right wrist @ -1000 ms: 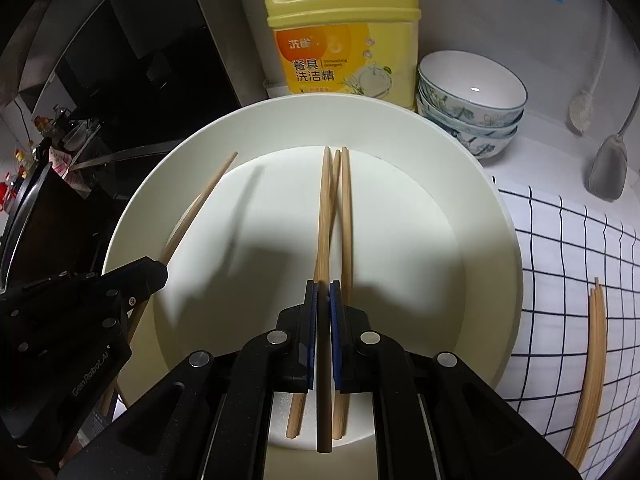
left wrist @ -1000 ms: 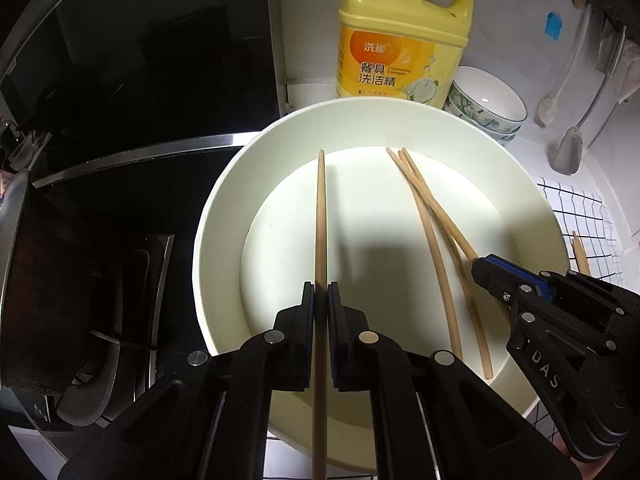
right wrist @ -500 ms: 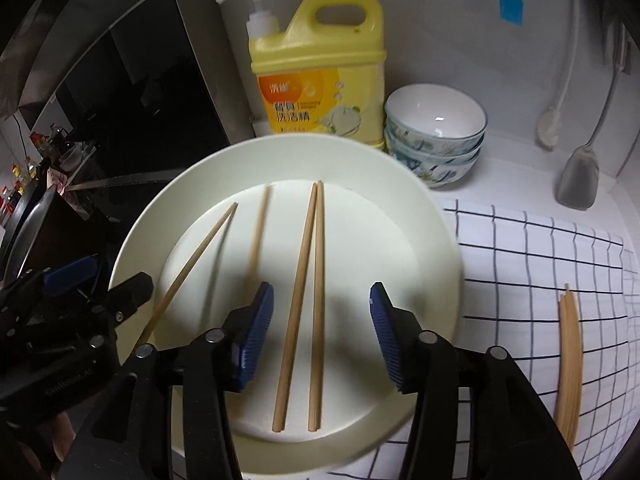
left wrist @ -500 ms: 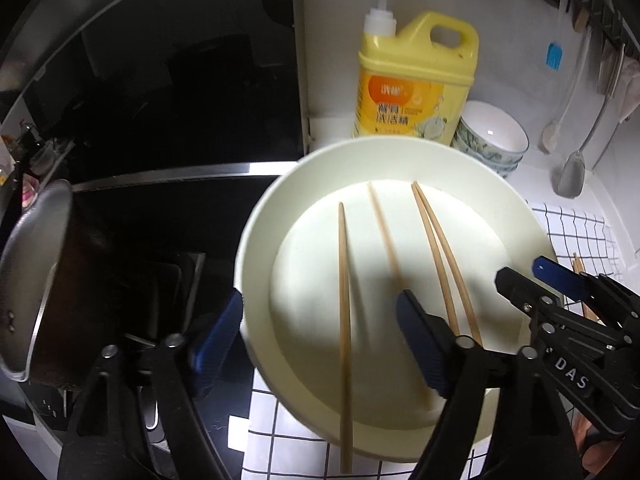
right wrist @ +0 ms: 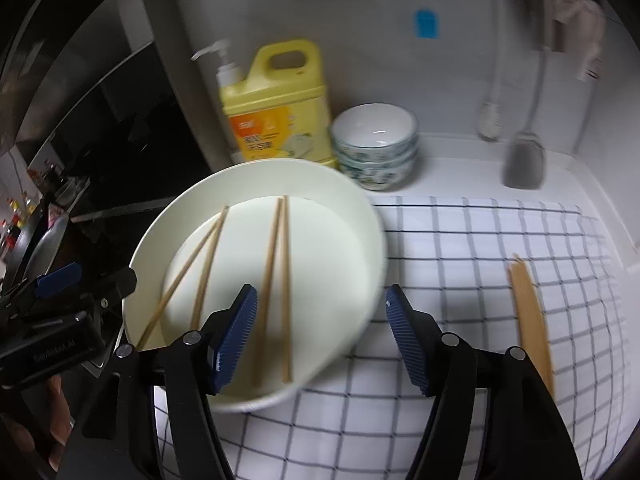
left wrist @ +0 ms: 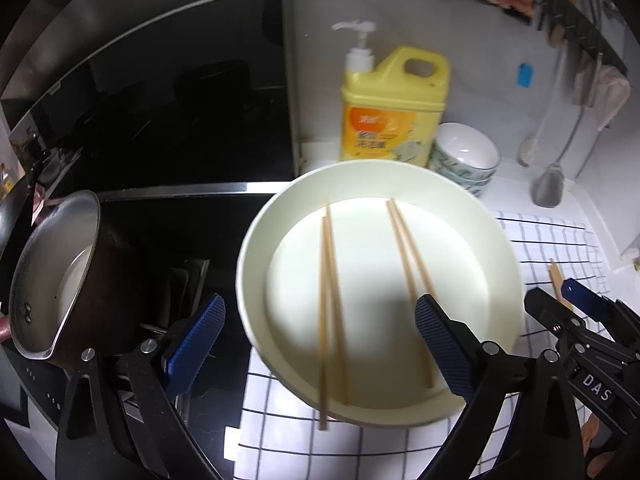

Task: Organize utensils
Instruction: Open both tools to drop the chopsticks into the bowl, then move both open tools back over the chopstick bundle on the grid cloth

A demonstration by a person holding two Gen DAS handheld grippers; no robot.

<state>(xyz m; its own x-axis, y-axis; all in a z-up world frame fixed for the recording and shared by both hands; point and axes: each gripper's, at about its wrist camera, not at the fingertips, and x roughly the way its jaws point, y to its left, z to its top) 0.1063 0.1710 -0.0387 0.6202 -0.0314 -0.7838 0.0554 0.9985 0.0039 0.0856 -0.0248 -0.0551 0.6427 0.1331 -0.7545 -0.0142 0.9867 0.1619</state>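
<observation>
A yellow detergent jug [left wrist: 394,108] stands beside stacked bowls [left wrist: 466,158]; a saucepan [left wrist: 52,276] sits left.

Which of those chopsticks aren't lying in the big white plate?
The bundle of chopsticks on the checked cloth, right of the white plate. The two other pairs lie inside the plate.

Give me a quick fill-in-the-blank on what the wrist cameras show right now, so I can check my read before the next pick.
1. Inside the wide cream round bowl lie ____ wooden chopsticks.
2. More wooden chopsticks lie outside the bowl on the ____ cloth.
3. The stacked patterned bowls stand beside the ____ dish soap jug.
4. The jaws of the right hand-held gripper are ____, with nothing pinched between them.

Missing words: four; checked; yellow; open
</observation>
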